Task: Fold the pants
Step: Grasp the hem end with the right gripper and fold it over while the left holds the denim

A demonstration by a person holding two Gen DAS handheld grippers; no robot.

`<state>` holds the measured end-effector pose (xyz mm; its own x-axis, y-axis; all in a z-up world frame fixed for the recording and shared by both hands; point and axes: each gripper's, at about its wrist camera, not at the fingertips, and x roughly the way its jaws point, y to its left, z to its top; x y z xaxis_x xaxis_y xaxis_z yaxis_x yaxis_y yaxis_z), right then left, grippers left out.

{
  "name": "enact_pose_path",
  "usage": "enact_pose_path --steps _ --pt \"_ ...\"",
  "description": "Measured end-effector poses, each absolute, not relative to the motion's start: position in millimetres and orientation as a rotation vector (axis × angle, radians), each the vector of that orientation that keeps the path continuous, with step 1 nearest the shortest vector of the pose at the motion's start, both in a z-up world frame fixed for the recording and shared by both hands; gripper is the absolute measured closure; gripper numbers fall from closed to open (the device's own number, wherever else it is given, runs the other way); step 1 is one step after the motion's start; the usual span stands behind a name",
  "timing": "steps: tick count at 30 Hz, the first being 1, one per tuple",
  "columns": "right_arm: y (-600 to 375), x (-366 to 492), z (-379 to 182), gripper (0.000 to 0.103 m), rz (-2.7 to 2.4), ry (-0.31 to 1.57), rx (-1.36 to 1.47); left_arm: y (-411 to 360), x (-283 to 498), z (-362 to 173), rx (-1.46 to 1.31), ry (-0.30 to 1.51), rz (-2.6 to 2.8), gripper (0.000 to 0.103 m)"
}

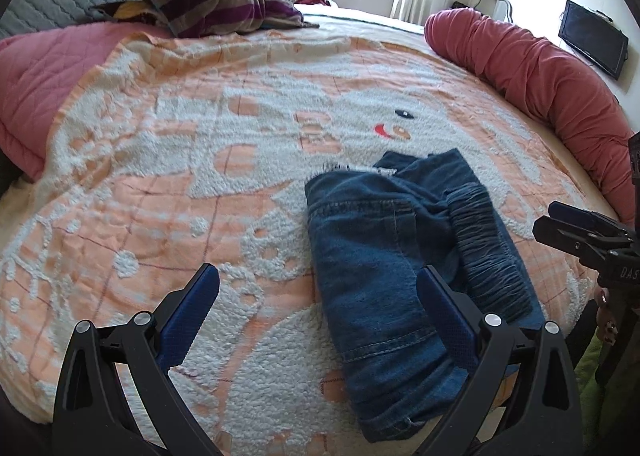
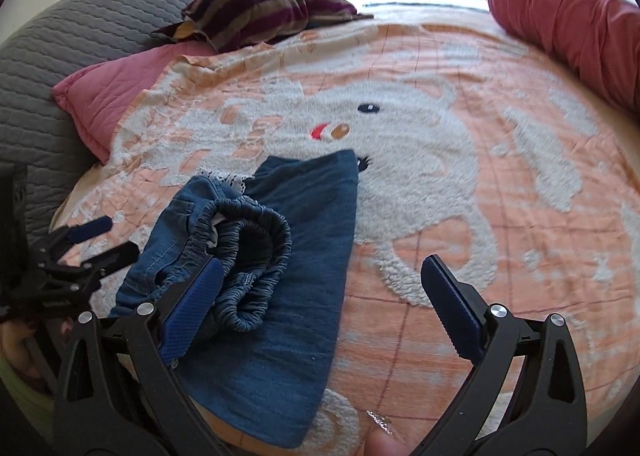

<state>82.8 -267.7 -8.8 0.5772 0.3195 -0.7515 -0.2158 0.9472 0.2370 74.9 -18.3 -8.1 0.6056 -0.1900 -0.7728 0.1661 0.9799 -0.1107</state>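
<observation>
The blue denim pants [image 1: 384,256] lie folded into a compact bundle on the orange and white bedspread [image 1: 180,176], the elastic waistband [image 1: 486,244] on top at the right. My left gripper [image 1: 318,292] is open and empty, its right finger over the bundle's near part. The right gripper [image 1: 560,222] shows at the right edge, beside the pants. In the right wrist view the pants [image 2: 280,276] lie at lower left with the waistband [image 2: 256,252] bunched. My right gripper [image 2: 324,280] is open and empty, its left finger beside the waistband. The left gripper [image 2: 100,238] shows at the left.
A striped purple pillow [image 1: 216,4] and a pink quilted pillow [image 1: 36,88] lie at the far left of the bed. A long red bolster [image 1: 540,84] runs along the right side. A grey quilted headboard [image 2: 60,48] curves behind.
</observation>
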Motion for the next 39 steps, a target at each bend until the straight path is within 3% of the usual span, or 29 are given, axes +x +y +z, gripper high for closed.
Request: enact_pose_path --steps 4,11,12,13,14,19,20,22,24,26,39 --pt "-265.5 87.4 -18.8 0.010 0.329 0.940 0.135 -18.5 81.0 -20.1 -0.062 0.931 -0.231 0.005" --pt "-255.9 102.0 -48.0 0.025 0.409 1.054 0.172 -29.4 90.7 -34.3 -0.087 0.963 -0.293 0.006" --pt "-254.5 103.9 -52.1 0.025 0.417 1.064 0.181 -33.9 91.5 -37.7 -0.089 0.970 -0.312 0.011" --pt "-251.6 105.4 -55.0 0.025 0.426 1.068 0.181 -38.3 91.7 -40.8 -0.095 0.979 -0.335 0.033" --pt "-249.4 105.8 -55.7 0.025 0.434 1.067 0.174 -42.5 92.1 -43.9 -0.106 0.988 -0.358 0.040" --pt "-238.7 109.1 -56.8 0.027 0.453 1.044 0.150 -58.4 88.0 -40.7 -0.030 0.959 -0.352 0.053" --pt "-236.5 108.4 -56.8 0.030 0.453 1.037 0.143 -58.9 87.7 -40.5 -0.027 0.957 -0.350 0.054" --pt "-234.3 106.4 -55.6 0.046 0.473 1.030 0.141 -58.1 88.2 -40.0 -0.028 0.957 -0.348 0.060" --pt "-229.1 103.4 -51.4 0.075 0.514 1.018 0.134 -58.8 86.4 -36.9 -0.016 0.946 -0.345 0.067" --pt "-223.9 98.1 -44.8 0.082 0.501 0.983 0.096 -58.3 84.5 -31.6 -0.016 0.928 -0.342 0.074" --pt "-207.2 122.1 -0.7 0.085 0.494 0.836 0.023 -49.3 109.7 12.7 0.007 0.821 -0.305 0.076"
